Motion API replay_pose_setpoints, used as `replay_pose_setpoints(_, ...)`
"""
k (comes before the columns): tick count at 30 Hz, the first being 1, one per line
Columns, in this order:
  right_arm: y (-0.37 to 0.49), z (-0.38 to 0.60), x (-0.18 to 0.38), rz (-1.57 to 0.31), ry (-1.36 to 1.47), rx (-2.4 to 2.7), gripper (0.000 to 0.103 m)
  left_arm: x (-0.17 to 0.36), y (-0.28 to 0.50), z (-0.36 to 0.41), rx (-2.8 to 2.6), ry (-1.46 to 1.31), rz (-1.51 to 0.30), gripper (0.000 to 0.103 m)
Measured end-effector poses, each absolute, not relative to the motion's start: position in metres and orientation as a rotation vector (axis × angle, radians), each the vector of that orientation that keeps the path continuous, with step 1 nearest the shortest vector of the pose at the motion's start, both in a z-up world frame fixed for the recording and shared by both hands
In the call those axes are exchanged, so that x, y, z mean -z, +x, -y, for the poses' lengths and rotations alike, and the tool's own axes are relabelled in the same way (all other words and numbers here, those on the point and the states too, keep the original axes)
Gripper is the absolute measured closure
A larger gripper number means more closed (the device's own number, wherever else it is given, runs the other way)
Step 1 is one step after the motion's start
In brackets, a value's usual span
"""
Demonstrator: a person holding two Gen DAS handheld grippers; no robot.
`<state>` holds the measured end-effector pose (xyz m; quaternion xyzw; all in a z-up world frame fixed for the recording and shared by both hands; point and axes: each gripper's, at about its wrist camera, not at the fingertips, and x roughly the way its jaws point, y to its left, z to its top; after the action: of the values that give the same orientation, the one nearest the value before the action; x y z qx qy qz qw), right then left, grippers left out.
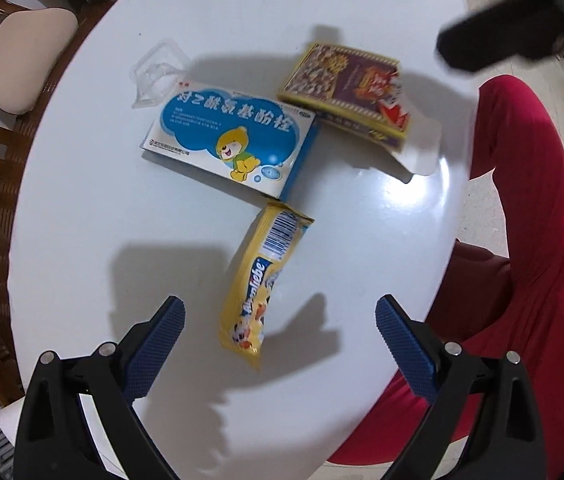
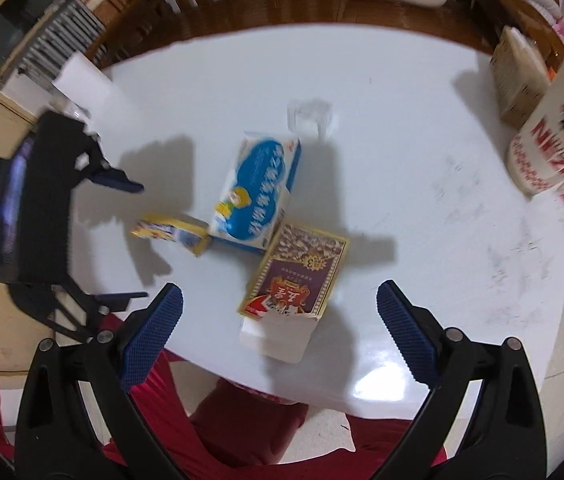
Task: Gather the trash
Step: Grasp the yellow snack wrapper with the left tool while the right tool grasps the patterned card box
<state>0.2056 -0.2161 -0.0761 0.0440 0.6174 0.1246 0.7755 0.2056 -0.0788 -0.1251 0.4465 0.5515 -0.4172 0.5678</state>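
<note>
Trash lies in a loose cluster on the white table (image 1: 81,208). Straight ahead of the left gripper (image 1: 279,320), between the lines of its two fingers and just beyond the tips, is a yellow snack wrapper (image 1: 259,280) with a barcode and lettering that seems to end in "liebe"; the rest is blurred. Past it, a blue-and-white medicine box (image 1: 229,140) carries large white Chinese characters and a yellow cartoon figure. Its corner nearly meets the wrapper's far end. Ahead and to the right of the jaws sits a yellow-edged purple box (image 1: 346,92) with gold and red print, too blurred to read. A clear plastic blister tray (image 1: 157,74) lies beyond the medicine box, to the left.

The left gripper's jaws stand wide apart, holding nothing.

The right gripper (image 2: 279,314) also has its jaws spread wide and empty, with the purple box (image 2: 298,276) just ahead between them. Far right of its jaws stands a white cup (image 2: 554,148) printed with a cartoon face and red letters.
</note>
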Motion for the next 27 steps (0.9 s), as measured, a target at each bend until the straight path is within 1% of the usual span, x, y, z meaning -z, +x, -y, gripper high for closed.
replay_pose_setpoints(7, 0.219, 0.206, 0.120, -1.410, 0.062, -0.245, 0.008, 0.145, 0.212, 0.080, 0.974, 1.057, -1.314, 0.009)
replay_pose_setpoints(15, 0.225, 0.197, 0.142, -1.446, 0.042, -0.228, 0.008, 0.157, 0.217, 0.081, 0.981, 1.061, -1.304, 0.011)
replay_pose_setpoints(17, 0.225, 0.195, 0.144, -1.439, 0.023, -0.223, 0.008, 0.160, 0.217, 0.081, 0.976, 1.066, -1.303, 0.023)
replay_pose_setpoints(18, 0.224, 0.195, 0.145, -1.432, 0.020, -0.222, 0.009, 0.160, 0.221, 0.080, 0.969, 1.065, -1.311, 0.024)
replay_pose_setpoints(19, 0.224, 0.194, 0.145, -1.424, 0.013, -0.221, 0.015, 0.159, 0.222, 0.079, 0.971, 1.051, -1.318, 0.028)
replay_pose_setpoints(20, 0.225, 0.196, 0.146, -1.420, 0.009, -0.222, 0.019, 0.158, 0.223, 0.078, 0.974, 1.036, -1.329, 0.032)
replay_pose_setpoints(21, 0.224, 0.197, 0.146, -1.416, 0.004, -0.226, 0.029, 0.157, 0.225, 0.077, 0.976, 1.017, -1.347, 0.034)
replay_pose_setpoints(22, 0.223, 0.198, 0.147, -1.415, 0.004, -0.226, 0.032, 0.156, 0.225, 0.076, 0.972, 1.006, -1.350, 0.036)
replay_pose_setpoints(24, 0.222, 0.200, 0.148, -1.415, 0.004, -0.229, 0.032, 0.153, 0.225, 0.075, 0.969, 0.999, -1.338, 0.041)
replay_pose_setpoints(25, 0.218, 0.202, 0.149, -1.413, -0.002, -0.230, 0.033, 0.152, 0.224, 0.074, 0.967, 0.992, -1.336, 0.047)
replay_pose_setpoints(27, 0.216, 0.202, 0.150, -1.409, -0.023, -0.226, 0.034, 0.148, 0.226, 0.075, 0.936, 0.950, -1.349, 0.062)
